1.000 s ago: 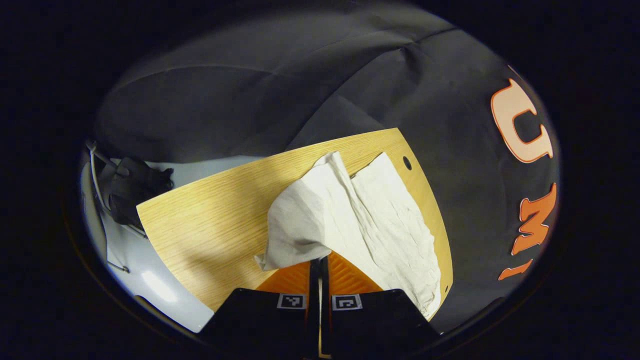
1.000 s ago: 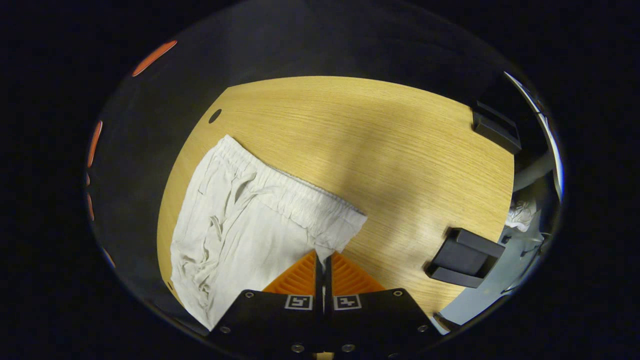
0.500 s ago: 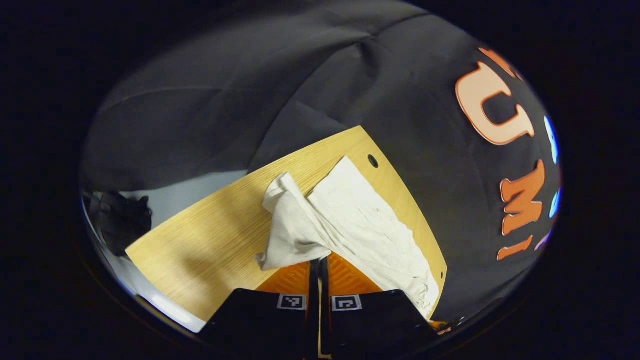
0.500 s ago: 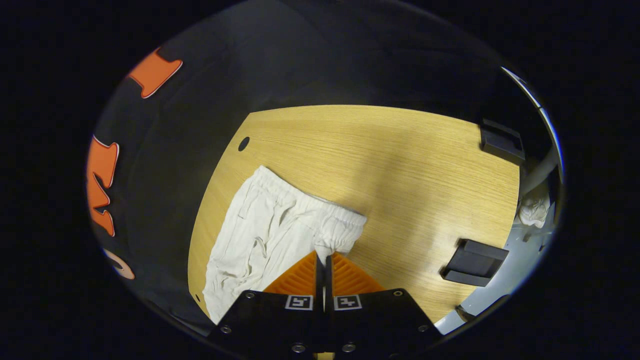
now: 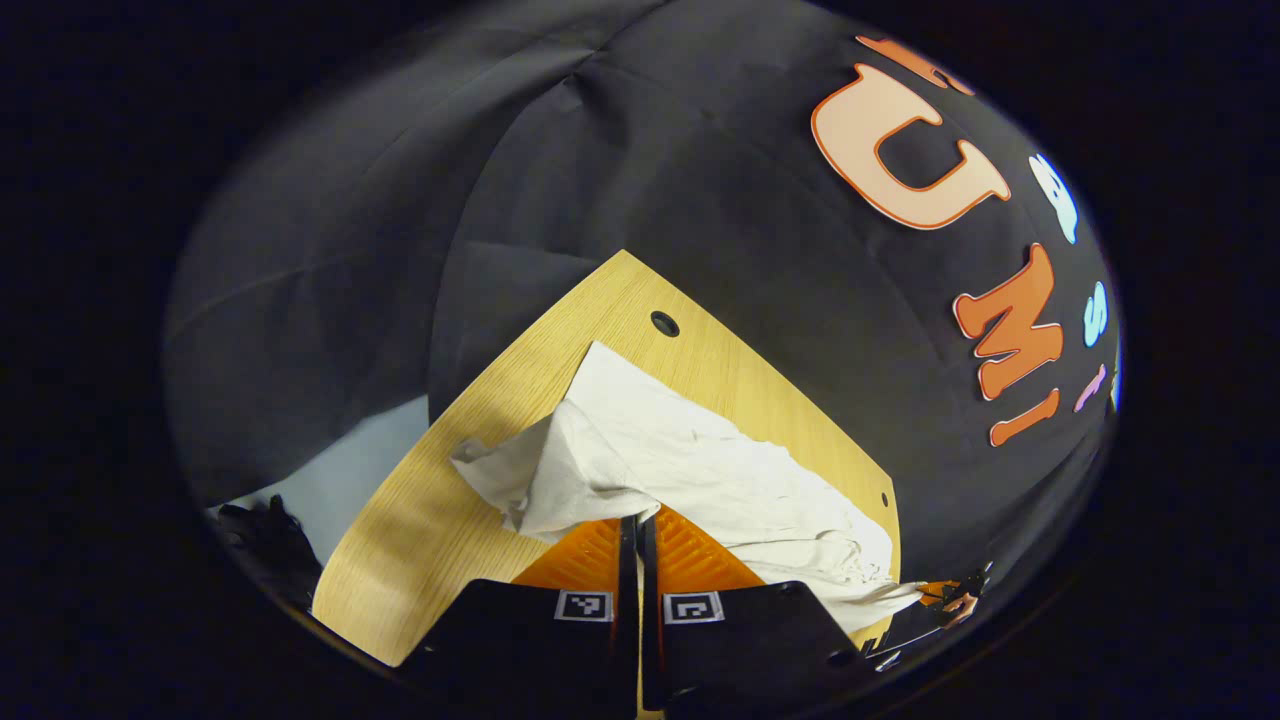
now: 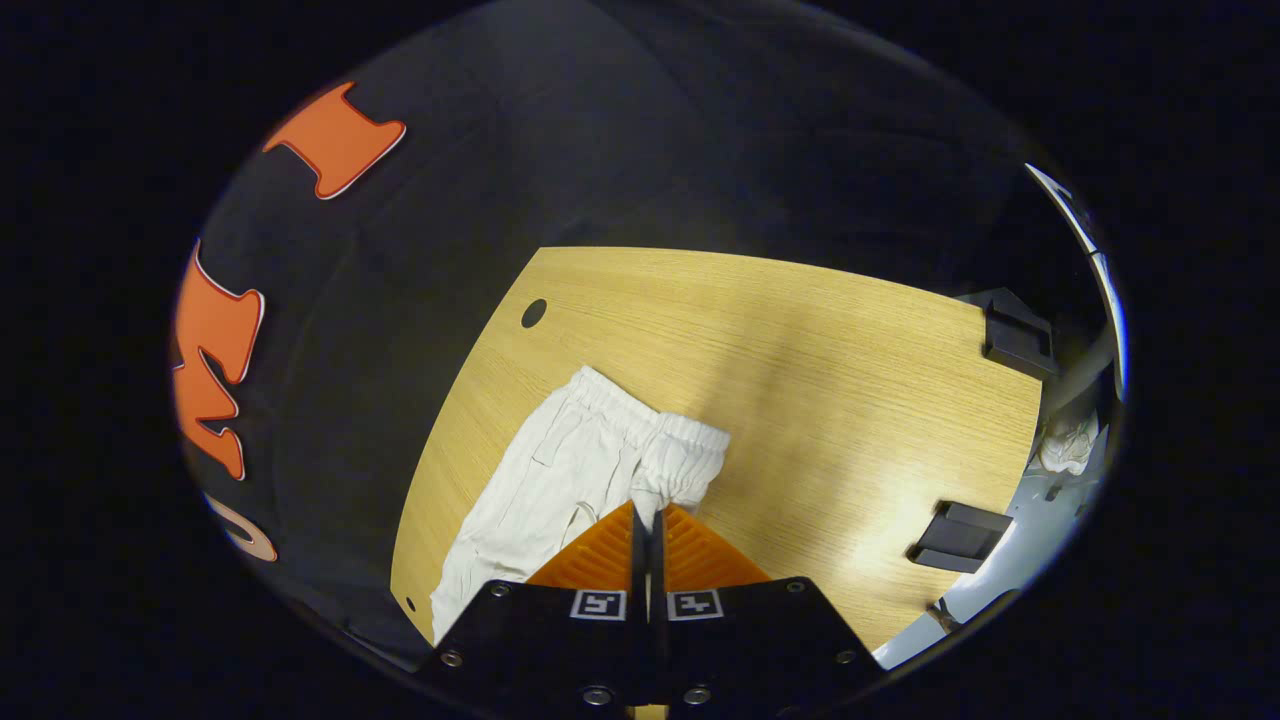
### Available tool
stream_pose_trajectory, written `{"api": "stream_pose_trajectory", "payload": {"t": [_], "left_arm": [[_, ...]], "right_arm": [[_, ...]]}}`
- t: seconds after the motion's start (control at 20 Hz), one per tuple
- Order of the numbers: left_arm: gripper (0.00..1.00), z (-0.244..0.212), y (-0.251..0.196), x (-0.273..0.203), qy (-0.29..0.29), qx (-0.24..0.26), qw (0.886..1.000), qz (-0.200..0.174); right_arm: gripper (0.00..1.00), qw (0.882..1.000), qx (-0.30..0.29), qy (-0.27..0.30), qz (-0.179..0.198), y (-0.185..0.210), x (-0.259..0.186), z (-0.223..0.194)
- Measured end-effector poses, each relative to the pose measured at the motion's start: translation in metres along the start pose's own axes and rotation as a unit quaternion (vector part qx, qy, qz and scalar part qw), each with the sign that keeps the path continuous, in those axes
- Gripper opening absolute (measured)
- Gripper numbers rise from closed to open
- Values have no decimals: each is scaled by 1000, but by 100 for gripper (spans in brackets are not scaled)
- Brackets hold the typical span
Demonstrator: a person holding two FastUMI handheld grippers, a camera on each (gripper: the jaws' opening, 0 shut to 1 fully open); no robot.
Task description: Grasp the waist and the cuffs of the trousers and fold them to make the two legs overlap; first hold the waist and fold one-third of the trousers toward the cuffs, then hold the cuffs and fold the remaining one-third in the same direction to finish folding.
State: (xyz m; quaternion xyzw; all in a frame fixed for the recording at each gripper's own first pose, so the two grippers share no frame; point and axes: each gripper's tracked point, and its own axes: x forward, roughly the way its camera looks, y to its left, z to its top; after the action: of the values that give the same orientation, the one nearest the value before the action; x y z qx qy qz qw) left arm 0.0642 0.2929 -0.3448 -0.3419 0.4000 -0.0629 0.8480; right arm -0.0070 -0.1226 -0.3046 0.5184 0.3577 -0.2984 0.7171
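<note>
Creased matt cloth trousers [image 5: 690, 470] on smooth, wood-grain table [image 6: 800, 350]

Wooden table and the clutter at its edges

A light wooden table [image 6: 820, 340] with a round hole [image 6: 533, 313] near one corner stands before the black cloth wall [image 5: 600, 160]. Two black clamp-like blocks [image 6: 1018, 337] [image 6: 958, 537] sit at its far edge. Beyond that edge a pale floor [image 5: 335, 480] shows, with a crumpled white cloth [image 6: 1065, 447] and a dark object [image 5: 265, 540] too dim to identify.
</note>
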Motion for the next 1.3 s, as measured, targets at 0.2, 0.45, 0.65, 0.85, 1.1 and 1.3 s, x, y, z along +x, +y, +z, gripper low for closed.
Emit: {"api": "stream_pose_trajectory", "payload": {"t": [0.2, 0.45, 0.65, 0.85, 1.1, 1.3], "left_arm": [[5, 17, -11, 11, 18, 37, 999, -6], [5, 36, -14, 38, 25, 78, 997, 15], [5, 40, -15, 55, 41, 102, 993, 40], [5, 46, -15, 68, 52, 103, 991, 59], [5, 63, -7, 95, 70, 91, 990, 84], [6, 59, 1, 128, 94, 108, 981, 129]], "right_arm": [[1, 1000, 9, -9, 3, 19, 2, 15], [1, 1000, 5, 2, 17, 53, 23, 35], [1, 999, -17, 19, 22, 85, 52, 46], [1, 998, -44, 44, 23, 116, 87, 50], [0, 995, -69, 72, 21, 142, 129, 50], [1, 992, -79, 94, 14, 150, 161, 45]]}}
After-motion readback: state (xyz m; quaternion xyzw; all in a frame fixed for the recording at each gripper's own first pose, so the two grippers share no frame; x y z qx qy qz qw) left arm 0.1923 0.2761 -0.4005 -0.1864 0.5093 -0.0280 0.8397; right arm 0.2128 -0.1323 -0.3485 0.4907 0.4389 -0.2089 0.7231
